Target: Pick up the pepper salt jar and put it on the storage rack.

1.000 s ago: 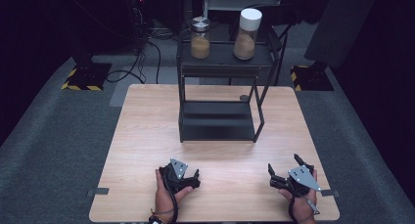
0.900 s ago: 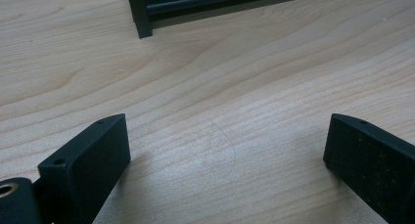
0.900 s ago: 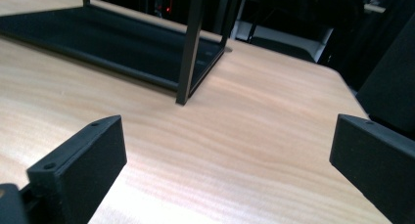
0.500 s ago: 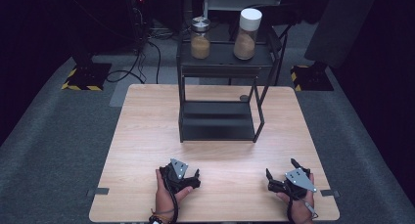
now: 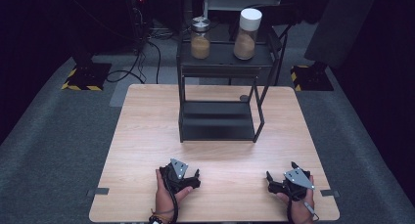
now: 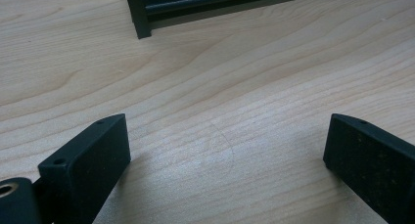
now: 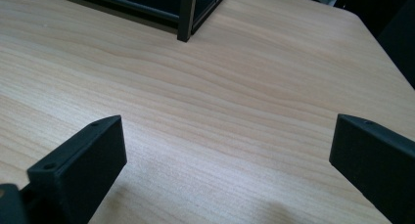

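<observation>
A black two-tier metal rack (image 5: pixel 219 121) stands at the middle back of the light wood table (image 5: pixel 142 150). Two jars of brown granules sit on its top shelf, one with a metal lid (image 5: pixel 200 38) and one with a white lid (image 5: pixel 247 33). My left gripper (image 5: pixel 190 177) rests low near the front edge, open and empty; in the left gripper view, its jaws (image 6: pixel 227 136) stand wide apart over bare wood. At the front right, my right gripper (image 5: pixel 281 179) is open and empty, its jaws (image 7: pixel 227 131) spread over the tabletop, with the rack's corner post (image 7: pixel 187 13) ahead.
A small dark round object (image 5: pixel 243 98) lies on the table behind the rack's right leg. Grey carpet surrounds the table, and cables and yellow-black striped stand bases (image 5: pixel 83 82) lie at the back. The rack's lower shelf (image 5: pixel 218 111) holds nothing.
My right gripper has drifted slightly toward the table's front edge. The left gripper, the rack and the jars have stayed put.
</observation>
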{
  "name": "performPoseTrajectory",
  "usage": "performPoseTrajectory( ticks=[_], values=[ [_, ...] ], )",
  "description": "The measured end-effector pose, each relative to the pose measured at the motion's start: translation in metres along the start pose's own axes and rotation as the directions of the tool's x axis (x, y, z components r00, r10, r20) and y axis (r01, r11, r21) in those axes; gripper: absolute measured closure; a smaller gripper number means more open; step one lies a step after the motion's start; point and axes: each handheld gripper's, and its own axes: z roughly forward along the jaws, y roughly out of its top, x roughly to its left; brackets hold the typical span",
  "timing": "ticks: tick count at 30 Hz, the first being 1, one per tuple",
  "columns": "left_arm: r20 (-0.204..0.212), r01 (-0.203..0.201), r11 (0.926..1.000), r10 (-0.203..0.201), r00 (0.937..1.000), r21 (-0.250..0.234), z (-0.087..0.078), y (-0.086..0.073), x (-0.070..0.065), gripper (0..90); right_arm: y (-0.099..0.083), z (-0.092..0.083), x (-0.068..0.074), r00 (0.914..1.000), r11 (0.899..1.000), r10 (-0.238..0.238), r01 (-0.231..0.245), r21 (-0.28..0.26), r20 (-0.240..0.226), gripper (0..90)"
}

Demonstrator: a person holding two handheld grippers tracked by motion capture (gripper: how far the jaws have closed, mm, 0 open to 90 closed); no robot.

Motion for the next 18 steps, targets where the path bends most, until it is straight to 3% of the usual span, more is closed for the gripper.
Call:
performPoseTrajectory(
  ticks=[15, 18],
  values=[
    [0.0, -0.002, 1.0, 0.002, 1.0, -0.002, 0.0, -0.0003, -0.0002, 3.1, 0.0058, -0.0022, 0.0029, 0.9999, 0.998, -0.014, 0.014, 0.059, -0.002, 0.0],
    [0.0, -0.003, 1.0, 0.003, 1.0, -0.002, 0.0, -0.0004, -0.0004, 3.1, 0.0075, -0.0017, 0.0009, 1.0, 0.998, 0.007, -0.007, 0.07, -0.006, 0.0]
  ],
)
